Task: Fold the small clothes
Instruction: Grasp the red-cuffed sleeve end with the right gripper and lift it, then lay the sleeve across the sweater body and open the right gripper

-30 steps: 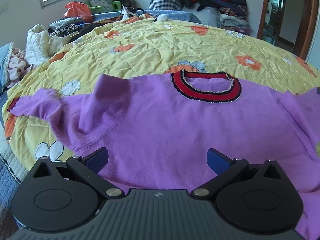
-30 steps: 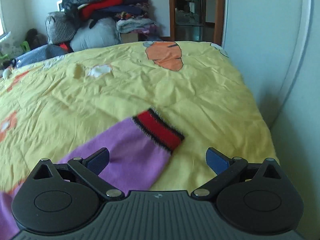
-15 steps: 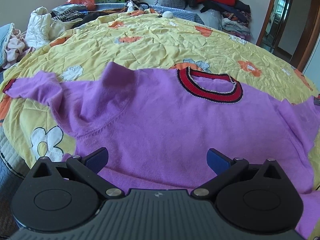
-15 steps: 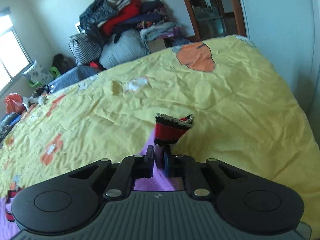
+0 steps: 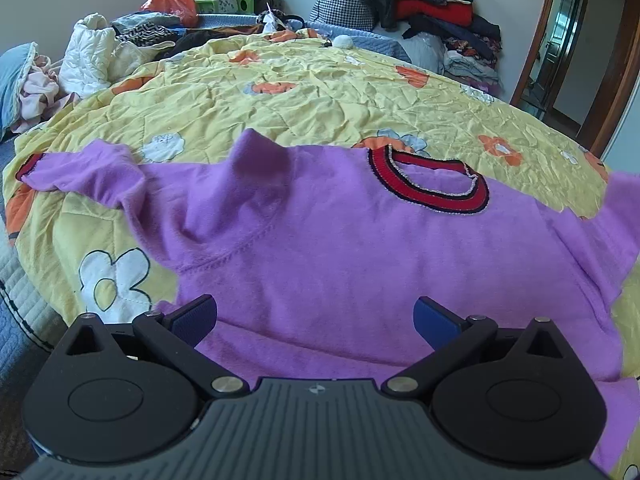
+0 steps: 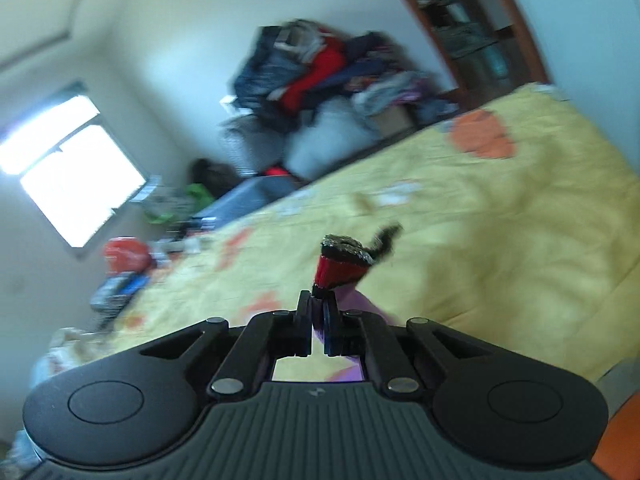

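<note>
A: So, where does the purple sweater lie?

B: Flat on the yellow quilt, collar away from the left gripper, whose jaws hang wide apart over the hem. Its sleeves run sideways, left to right.

A: And the right gripper?

B: Clamped on the red cuff, lifted; judging by that, it folds inward first.

A: Count?

B: One sweater, two grippers.

One purple sweater, one yellow quilt, two grippers
</note>
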Action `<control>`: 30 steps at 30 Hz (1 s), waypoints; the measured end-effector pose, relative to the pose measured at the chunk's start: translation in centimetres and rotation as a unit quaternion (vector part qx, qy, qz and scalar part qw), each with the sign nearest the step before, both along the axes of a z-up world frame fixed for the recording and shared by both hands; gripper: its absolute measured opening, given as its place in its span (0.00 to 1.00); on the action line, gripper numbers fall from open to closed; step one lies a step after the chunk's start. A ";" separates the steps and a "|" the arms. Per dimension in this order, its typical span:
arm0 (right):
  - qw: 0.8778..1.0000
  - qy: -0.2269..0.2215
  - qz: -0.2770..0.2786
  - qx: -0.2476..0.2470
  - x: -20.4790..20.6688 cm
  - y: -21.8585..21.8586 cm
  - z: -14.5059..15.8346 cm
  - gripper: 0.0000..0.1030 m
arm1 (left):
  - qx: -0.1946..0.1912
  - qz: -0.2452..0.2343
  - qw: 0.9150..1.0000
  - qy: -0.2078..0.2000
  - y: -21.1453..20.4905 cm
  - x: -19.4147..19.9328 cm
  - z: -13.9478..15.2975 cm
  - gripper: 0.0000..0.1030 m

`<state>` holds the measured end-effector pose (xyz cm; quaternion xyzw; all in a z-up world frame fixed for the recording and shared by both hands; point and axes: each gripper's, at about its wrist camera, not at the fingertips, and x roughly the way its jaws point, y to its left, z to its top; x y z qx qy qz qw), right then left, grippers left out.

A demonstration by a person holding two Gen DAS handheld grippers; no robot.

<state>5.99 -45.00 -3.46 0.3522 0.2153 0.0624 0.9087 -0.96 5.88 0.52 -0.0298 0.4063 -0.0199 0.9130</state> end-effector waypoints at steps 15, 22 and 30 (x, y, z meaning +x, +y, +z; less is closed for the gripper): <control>0.974 -0.036 0.212 0.076 0.1 26.7 3.0 0.05 | -0.023 0.047 0.998 -0.030 6.3 -1.6 1.5 1.00; 0.967 0.016 0.249 0.047 2.7 35.6 -0.6 0.05 | -0.029 0.069 0.997 -0.032 8.2 -1.7 1.6 1.00; 0.958 0.136 0.242 -0.079 4.1 39.4 -5.9 0.89 | -0.015 0.060 0.998 -0.021 7.4 -1.4 1.1 1.00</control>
